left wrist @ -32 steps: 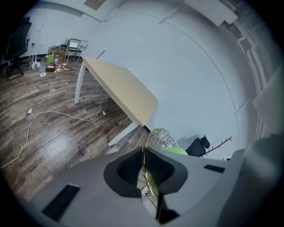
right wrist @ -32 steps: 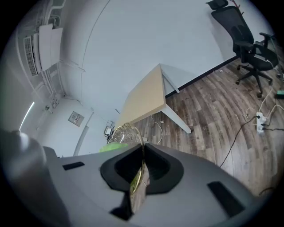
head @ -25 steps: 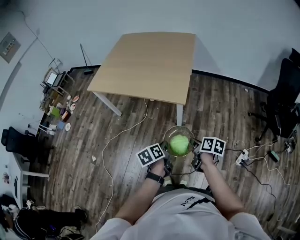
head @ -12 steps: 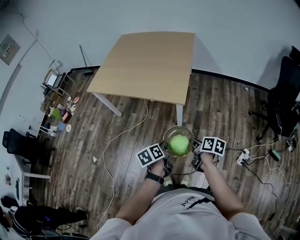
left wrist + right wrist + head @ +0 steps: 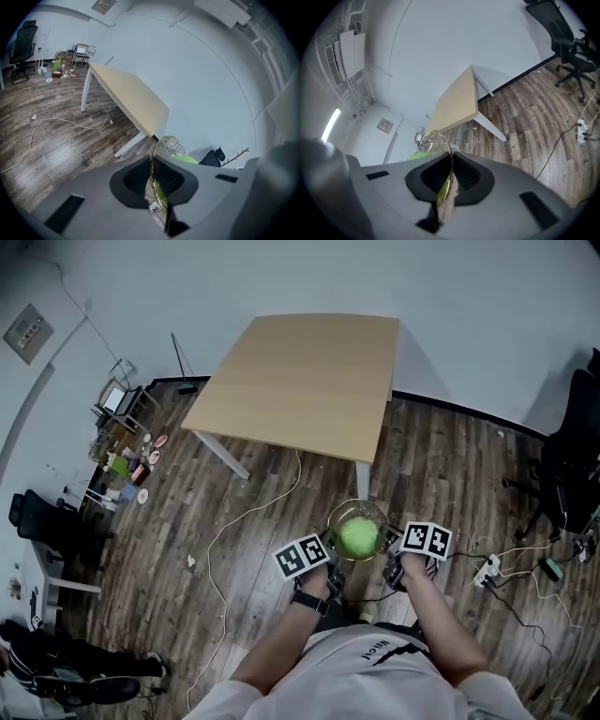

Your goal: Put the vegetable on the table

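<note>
- the left gripper (image 5: 153, 182) is seen shut on the thin rim of the glass bowl (image 5: 367, 509); the right gripper (image 5: 450, 180) is clamped on the opposite rim; so the bowl is carried on two narrow pinches with only the wooden floor (image 5: 187, 493) under it
- the vegetable (image 5: 357, 536), a round green ball, is sat loose inside that bowl, not gripped by anything; the table (image 5: 300, 381) is well apart, ahead of the person
- the biggest worry is probably the glass; a slick rim can be slipped out of a pinch if one side is eased or the two grippers get pulled apart or twisted against each other; the bowl would likely be dropped and smashed
- tilt is next; if one side is let sag on the walk over, the ball could be rolled straight out over the rim
- a white cable (image 5: 214, 538) is laid across the floor between the person and the table; it could be caught by a foot, and the load jolted
- at the table, the bowl could be knocked on the edge if it's brought in too low, or chipped if it's set down unevenly; a level, slow lowering would be called for before either pinch is released
</note>
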The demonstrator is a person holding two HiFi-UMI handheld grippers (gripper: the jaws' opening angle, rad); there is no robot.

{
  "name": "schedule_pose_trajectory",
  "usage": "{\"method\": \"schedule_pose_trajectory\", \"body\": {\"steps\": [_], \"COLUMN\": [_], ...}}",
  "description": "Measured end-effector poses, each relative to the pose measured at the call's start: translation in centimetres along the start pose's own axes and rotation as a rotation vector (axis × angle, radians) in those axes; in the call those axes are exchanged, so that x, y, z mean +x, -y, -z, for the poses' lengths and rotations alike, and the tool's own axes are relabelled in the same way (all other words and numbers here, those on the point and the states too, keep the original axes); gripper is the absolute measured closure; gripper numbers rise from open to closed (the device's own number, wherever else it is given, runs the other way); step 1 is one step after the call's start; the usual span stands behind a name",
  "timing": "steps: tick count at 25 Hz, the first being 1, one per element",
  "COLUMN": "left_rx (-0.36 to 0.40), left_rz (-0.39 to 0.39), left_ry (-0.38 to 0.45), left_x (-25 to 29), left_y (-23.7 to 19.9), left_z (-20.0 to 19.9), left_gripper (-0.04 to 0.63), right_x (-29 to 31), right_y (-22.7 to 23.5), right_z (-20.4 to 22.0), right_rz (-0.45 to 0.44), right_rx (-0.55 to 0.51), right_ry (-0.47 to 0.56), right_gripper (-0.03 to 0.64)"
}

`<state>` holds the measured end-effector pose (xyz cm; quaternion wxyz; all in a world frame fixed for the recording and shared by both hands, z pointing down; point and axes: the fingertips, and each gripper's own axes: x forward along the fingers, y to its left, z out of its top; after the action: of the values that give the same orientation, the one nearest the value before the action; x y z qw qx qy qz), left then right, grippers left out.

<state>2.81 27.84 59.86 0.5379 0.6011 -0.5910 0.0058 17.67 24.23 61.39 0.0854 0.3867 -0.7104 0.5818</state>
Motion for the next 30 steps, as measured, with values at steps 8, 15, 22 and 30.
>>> {"method": "schedule_pose_trajectory", "body": {"steps": [8,15,22,30], "left_rx": [-0.015,-0.024,0.012,0.052], "left_rz": [-0.004,0.005,0.003,0.036], "left_ry": [0.000,-0.025,-0.040,-0.080], "left_x": [2.0,6.1,10.4,14.8], "left_y": [-0.7,-1.9,-4.2,-5.0], "left_z": [-2.3,-7.0,-15.3,-23.7], "left_gripper": [0.565,0.565,0.565,0.565], "right_x": [2.5,7.4,14.8,21.0], "right_y": [-0.4,-1.0,-3.7,-6.6], "right_z": [-1.9,-5.6,-9.9,-15.2], "right_rz": [0.008,0.039,0.044,0.073], "right_rx": [-0.008,-0.002,0.023,0.052], "right_ry": [-0.008,-0.011,0.013,0.063], "right_gripper": [0.591,0.591,0.591,0.591]}}
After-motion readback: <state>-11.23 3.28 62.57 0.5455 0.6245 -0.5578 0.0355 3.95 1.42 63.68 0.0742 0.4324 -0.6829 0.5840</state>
